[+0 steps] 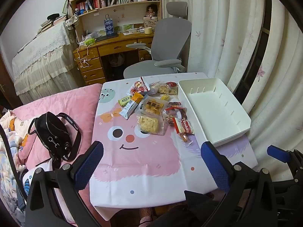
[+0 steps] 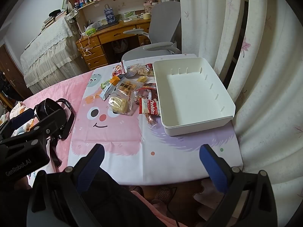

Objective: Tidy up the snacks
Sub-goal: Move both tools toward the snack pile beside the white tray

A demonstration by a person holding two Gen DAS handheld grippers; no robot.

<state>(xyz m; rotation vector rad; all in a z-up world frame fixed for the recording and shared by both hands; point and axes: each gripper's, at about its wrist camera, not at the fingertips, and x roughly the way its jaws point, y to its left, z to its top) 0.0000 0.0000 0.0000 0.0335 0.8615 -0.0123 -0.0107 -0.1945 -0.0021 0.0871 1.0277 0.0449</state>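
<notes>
Left gripper (image 1: 151, 162) and right gripper (image 2: 151, 162): black frames, blue textured finger pads, silver screws (white "GenRobot.AI" marking).

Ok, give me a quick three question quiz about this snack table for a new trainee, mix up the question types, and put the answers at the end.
1. True or false: the white bin already holds snacks.
2. Multiple choice: the red Cookies pack lies A) inside the bin, B) against the bin's outer wall, C) on the pink bedding.
3. Short answer: what is the state of the left gripper and right gripper?

Key
1. False, it is empty.
2. B.
3. Both open, holding nothing, over the near part of the tablecloth.
</notes>
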